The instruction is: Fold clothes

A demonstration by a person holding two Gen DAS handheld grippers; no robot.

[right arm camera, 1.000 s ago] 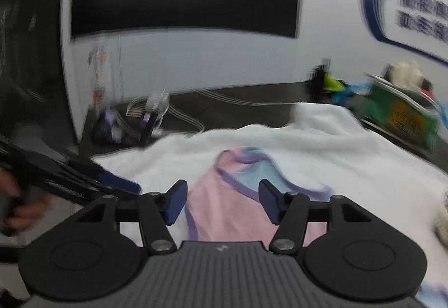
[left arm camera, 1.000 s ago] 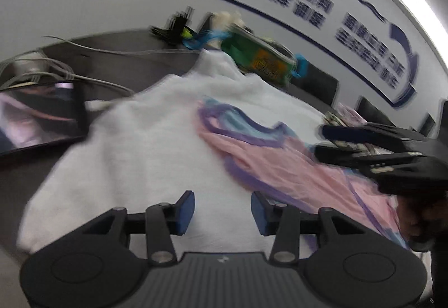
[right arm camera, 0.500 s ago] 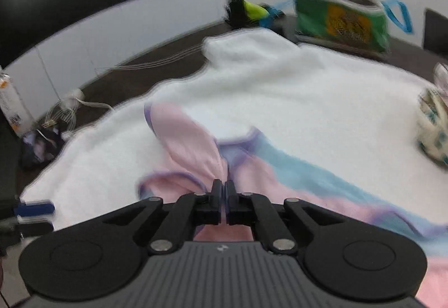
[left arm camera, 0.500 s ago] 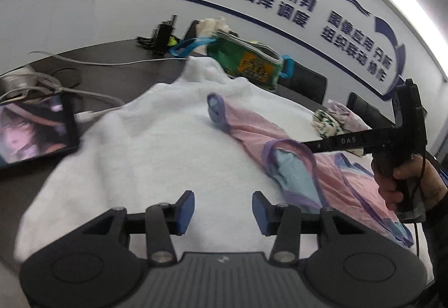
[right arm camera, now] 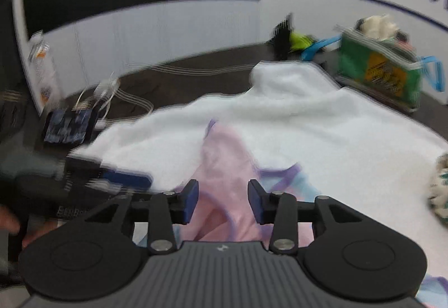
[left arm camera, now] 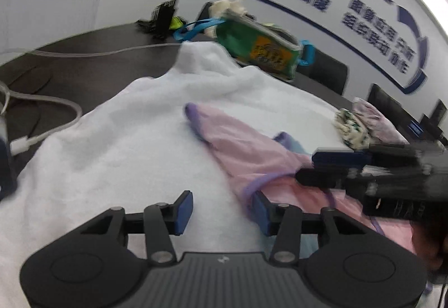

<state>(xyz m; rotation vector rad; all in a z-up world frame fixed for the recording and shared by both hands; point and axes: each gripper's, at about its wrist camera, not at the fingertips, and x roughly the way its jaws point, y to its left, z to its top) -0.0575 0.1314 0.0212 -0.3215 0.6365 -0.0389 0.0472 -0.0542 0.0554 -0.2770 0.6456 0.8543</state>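
A pink garment with purple trim and a light blue part (left arm camera: 238, 139) lies on a white towel (left arm camera: 126, 145); it also shows in the right wrist view (right arm camera: 224, 156). My left gripper (left arm camera: 222, 212) is open just above the towel, its right finger at the garment's purple edge. My right gripper (right arm camera: 223, 201) is open and empty over the pink cloth. It shows in the left wrist view (left arm camera: 313, 168) from the right, over the garment. The left gripper shows blurred at the left of the right wrist view (right arm camera: 126, 182).
A green bag with blue handles (left arm camera: 260, 47) stands at the towel's far end. A black clip stand (left arm camera: 162, 16), white cables (left arm camera: 50, 106) and a phone (right arm camera: 67, 125) lie on the dark table (left arm camera: 84, 61). Folded patterned clothes (left arm camera: 355, 125) lie at the right.
My right gripper was shut on the pink garment half a second ago; now it is open, and the garment lies flatter. Both grippers have come closer together over it.
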